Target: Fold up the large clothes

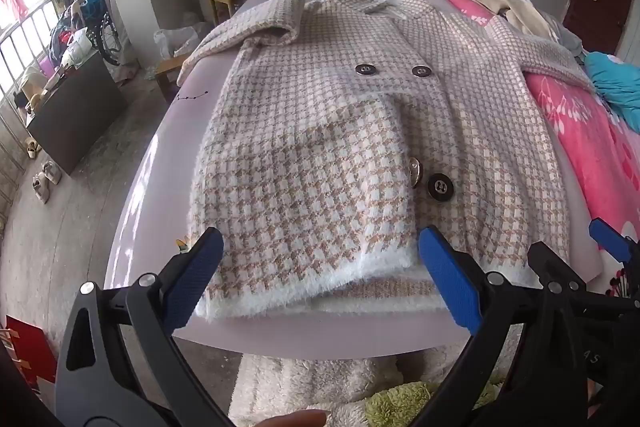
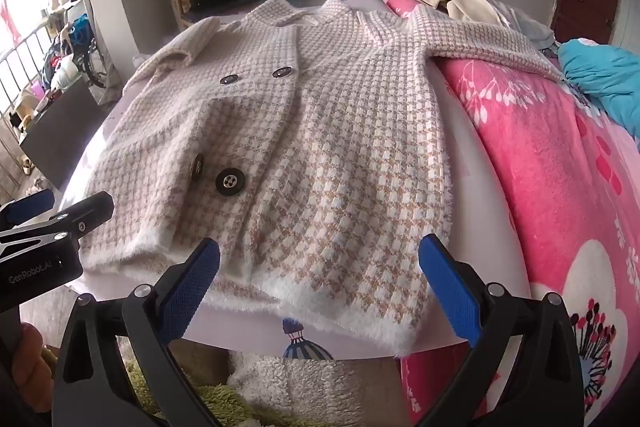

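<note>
Spread fingers (image 1: 200,279) short of coat hem (image 1: 320,291)

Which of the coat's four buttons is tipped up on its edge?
The gold-looking button on the folded-back front flap, beside the flat black button nearest the hem. The upper two lie flat.

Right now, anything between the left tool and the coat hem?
Nothing. In the left wrist view the open left tool hangs just before the coat, its white fuzzy hem lying between the blue pads; only bare sheet shows below.
</note>
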`<state>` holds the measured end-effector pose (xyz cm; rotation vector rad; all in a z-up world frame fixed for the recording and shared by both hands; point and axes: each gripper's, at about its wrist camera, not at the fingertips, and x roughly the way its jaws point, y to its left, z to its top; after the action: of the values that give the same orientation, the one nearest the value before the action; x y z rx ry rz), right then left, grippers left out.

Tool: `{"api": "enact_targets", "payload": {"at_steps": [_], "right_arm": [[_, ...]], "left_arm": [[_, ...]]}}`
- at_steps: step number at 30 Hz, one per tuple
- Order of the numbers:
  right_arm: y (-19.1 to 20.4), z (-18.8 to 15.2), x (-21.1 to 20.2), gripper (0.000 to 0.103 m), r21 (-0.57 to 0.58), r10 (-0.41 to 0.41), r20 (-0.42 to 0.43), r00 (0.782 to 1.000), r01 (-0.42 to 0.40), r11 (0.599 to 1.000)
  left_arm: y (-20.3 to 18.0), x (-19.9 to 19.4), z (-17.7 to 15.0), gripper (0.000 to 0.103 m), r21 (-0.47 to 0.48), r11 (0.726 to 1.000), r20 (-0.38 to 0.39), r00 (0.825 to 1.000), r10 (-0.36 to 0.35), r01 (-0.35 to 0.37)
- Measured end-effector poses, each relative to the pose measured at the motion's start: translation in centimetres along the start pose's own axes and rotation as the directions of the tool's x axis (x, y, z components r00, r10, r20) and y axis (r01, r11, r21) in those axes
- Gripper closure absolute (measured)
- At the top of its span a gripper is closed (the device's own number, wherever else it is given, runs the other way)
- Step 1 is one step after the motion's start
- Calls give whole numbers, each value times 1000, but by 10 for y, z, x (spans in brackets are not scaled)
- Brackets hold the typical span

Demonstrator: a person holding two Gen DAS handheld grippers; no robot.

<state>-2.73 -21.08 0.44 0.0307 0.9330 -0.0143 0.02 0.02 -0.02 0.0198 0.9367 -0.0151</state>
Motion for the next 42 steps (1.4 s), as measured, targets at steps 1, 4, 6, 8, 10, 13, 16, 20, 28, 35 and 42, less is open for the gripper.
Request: {"api": "enact_targets", "payload": {"at_steps": [1, 4, 6, 8, 10, 13, 16, 20, 28, 35, 42], "right_arm": [[0, 0, 0, 6, 1, 0, 2, 1000, 0, 1000], [1, 1, 0, 6, 0, 1, -1, 1000, -1, 1000], [1, 1, 0, 6, 1, 1, -1, 1000, -1, 1000], [2, 1, -1, 6, -1, -3, 1, 1000, 3, 1000], [2, 1, -1, 6, -2, -5, 2, 1000, 5, 1000], [1, 1, -2, 6, -1, -6, 2, 1000, 6, 1000], [2, 1, -2, 6, -2, -7, 1, 1000, 7, 1000], [4, 1, 0, 6, -4, -8, 1, 1000, 8, 1000], [2, 2, -2, 6, -7, -12, 0, 1000, 12, 1000], [3, 1, 0, 6, -8, -2, 4, 1000, 2, 1000], [1, 3, -4, 6, -10, -16, 0, 1000, 16, 1000]], "left_arm": [[0, 0, 0, 8, 0, 1000, -1, 1000, -1, 1], [0, 1, 0, 8, 1, 1000, -2, 1000, -1, 1], [0, 1, 0, 8, 2, 1000, -4, 1000, -2, 2], [0, 2, 0, 8, 2, 1000, -4, 1000, 0, 0], [0, 0, 0, 8, -1, 1000, -1, 1000, -3, 3], [0, 1, 0, 8, 0, 1000, -2, 1000, -2, 2], [0, 1, 0, 8, -1, 1000, -2, 1000, -2, 2], [0, 1, 0, 8, 0, 1000, -2, 1000, -5, 5], [1, 1, 0, 8, -1, 1000, -2, 1000, -6, 6], [1, 1, 0, 8, -2, 1000, -2, 1000, -7, 7], [1, 1, 0, 8, -2, 1000, -2, 1000, -8, 8]]}}
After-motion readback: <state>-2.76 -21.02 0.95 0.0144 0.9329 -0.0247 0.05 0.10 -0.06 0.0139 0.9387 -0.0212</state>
